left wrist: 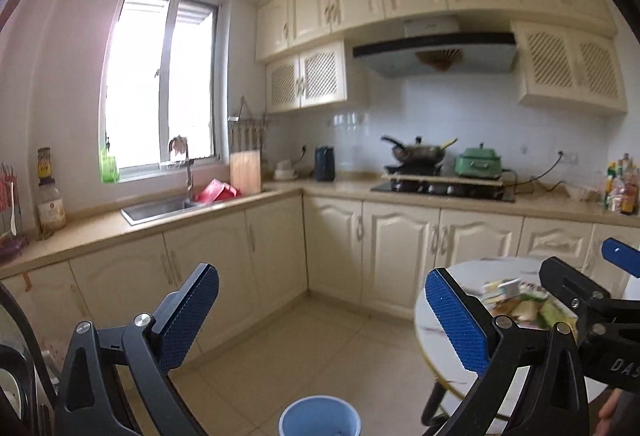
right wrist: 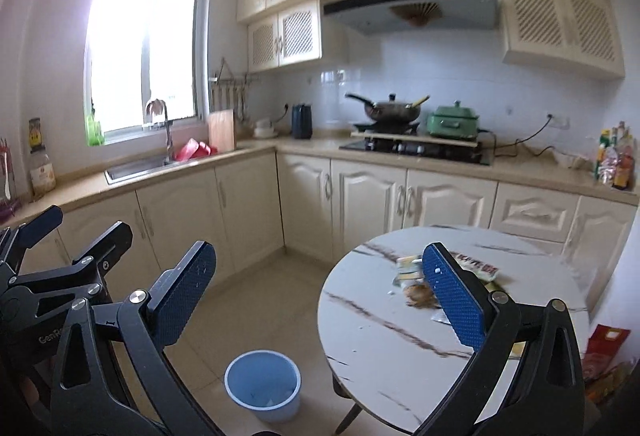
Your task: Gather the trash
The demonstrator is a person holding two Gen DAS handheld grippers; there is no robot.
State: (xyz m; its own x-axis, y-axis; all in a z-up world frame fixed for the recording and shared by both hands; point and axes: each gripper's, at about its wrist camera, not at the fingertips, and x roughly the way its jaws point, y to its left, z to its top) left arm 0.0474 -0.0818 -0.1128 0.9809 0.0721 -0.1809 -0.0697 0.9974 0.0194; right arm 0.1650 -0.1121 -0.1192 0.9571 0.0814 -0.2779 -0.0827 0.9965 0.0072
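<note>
Both claws spread wide, empty. Wrapper pile (right wrist: pixel 448 272) on round table (right wrist: pixel 384 340) at one o'clock; blue bin (right wrist: pixel 262 384) on floor at six. Best: right gripper (right wrist: pixel 320 300) descends squarely, pinches one wrapper; left gripper (left wrist: pixel 322 316) waits.

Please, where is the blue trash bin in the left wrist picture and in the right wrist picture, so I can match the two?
Left wrist view: the blue trash bin sits at the bottom edge, centre, partly cut off, on the floor left of the round table.
Right wrist view: the bin is fully visible, lower centre-left, on the floor beside the table.
Shared landmark: the green cooker on the counter by the stove.
</note>
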